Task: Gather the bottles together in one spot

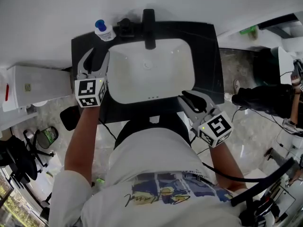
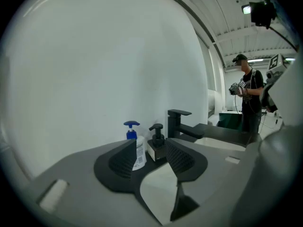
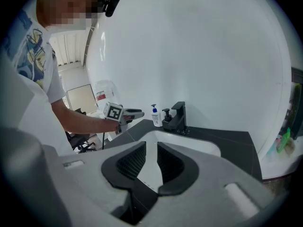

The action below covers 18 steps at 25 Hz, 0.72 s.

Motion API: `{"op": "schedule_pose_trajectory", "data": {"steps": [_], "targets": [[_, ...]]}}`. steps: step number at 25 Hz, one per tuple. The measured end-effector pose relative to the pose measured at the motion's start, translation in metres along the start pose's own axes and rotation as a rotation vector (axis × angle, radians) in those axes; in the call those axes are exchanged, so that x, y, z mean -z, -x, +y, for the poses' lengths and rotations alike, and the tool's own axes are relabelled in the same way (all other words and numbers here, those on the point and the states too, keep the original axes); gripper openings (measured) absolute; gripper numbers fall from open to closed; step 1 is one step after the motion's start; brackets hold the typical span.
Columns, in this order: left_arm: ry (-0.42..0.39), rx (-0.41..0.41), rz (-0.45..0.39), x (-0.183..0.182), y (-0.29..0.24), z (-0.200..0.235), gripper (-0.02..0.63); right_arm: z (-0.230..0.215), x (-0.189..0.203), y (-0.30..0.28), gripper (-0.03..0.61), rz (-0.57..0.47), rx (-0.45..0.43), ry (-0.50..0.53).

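Closest in, the right gripper [image 3: 151, 146] hangs low over the front right corner of the black counter [image 1: 208, 56]. Its jaws stand a little apart with nothing between them, only the white sink [image 1: 156, 79] showing through the gap. By the look of it this hand is parked out of the way while the other one works.

Further up, on the left side of the sink, the left gripper [image 1: 96, 59] is angled toward the back corner. Jaws spread, nothing pinched. Its own view shows why: the opening frames two targets at once, so this reads as lining up for a grab.

And there they are at the back left of the counter. The white bottle with the blue pump [image 1: 104, 30] is upright near the wall and partly behind the left jaw in the left gripper view. Just beside it stands the black pump bottle [image 1: 125, 27], next to the black tap [image 1: 149, 25]. The jaws are short of both, not touching either.

Those two already sit as a pair, which makes that corner a likely gathering spot.

Far right, off the counter, there's a green thing [image 1: 248, 30], possibly another bottle, too small to tell.
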<state>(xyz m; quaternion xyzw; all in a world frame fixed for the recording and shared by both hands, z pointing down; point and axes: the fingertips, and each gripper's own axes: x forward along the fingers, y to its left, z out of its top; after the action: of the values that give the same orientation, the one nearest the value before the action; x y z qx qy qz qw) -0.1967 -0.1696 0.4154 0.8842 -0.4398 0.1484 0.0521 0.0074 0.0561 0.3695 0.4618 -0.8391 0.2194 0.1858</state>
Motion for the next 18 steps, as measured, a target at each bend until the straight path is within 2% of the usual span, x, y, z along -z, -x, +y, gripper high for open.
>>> {"op": "schedule_pose_trajectory", "data": {"steps": [7, 9, 18], "targets": [[0.018, 0.127, -0.010, -0.005, 0.054, -0.060, 0.069, 0.010, 0.011, 0.000, 0.071, 0.009, 0.008, -0.014], [0.020, 0.153, -0.010, -0.007, 0.069, -0.076, 0.011, 0.010, 0.015, -0.001, 0.064, 0.019, 0.008, -0.007], [0.053, 0.323, 0.027, -0.023, 0.110, -0.155, 0.002, 0.017, 0.023, 0.019, 0.043, 0.001, -0.021, 0.043]]}}
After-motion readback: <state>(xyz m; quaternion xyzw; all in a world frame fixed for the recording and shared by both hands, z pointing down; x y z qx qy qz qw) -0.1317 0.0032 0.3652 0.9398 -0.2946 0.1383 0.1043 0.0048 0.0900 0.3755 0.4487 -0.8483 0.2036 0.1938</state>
